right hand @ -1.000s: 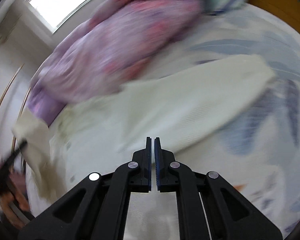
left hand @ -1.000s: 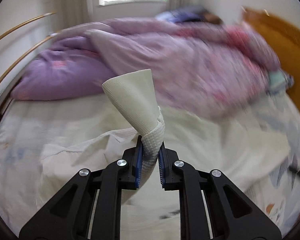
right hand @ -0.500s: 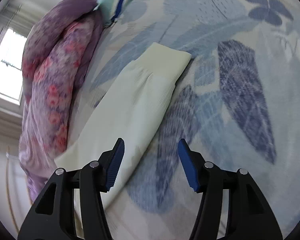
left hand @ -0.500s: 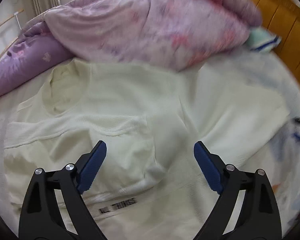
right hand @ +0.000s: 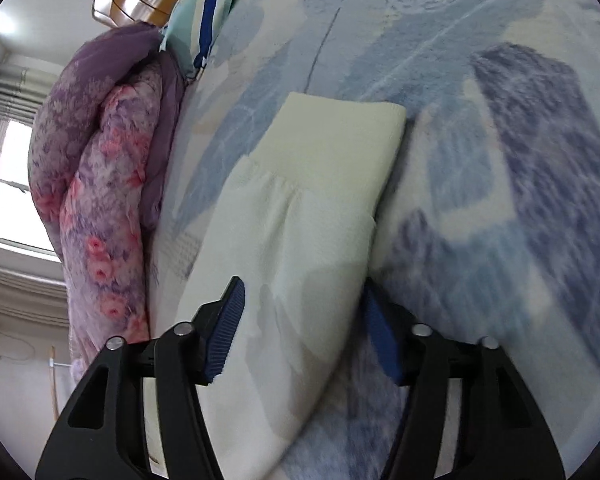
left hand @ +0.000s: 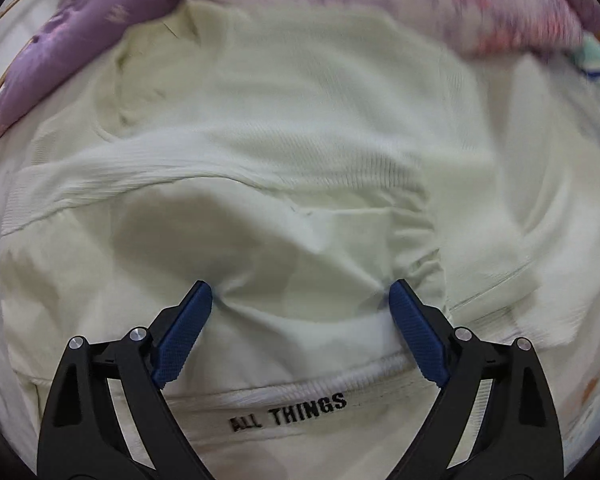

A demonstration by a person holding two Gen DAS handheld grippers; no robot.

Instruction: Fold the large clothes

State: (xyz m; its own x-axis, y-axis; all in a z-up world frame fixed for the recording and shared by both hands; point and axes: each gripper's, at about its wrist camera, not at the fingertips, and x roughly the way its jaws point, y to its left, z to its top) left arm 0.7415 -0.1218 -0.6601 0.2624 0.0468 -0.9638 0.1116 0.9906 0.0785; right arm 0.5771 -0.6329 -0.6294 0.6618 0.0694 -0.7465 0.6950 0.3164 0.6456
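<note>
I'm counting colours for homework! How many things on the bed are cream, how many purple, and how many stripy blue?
Cream: 1, the sweater, whose sleeve shows in the right wrist view.
Purple: 2, the pillow and the flowery quilt.
Stripy blue: 1, the cushion.
Total: 4

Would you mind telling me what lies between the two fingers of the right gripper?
In the right wrist view, the cream sleeve of the sweater lies on the bedsheet between the closing fingers of the right gripper, just below its cuff.
</note>
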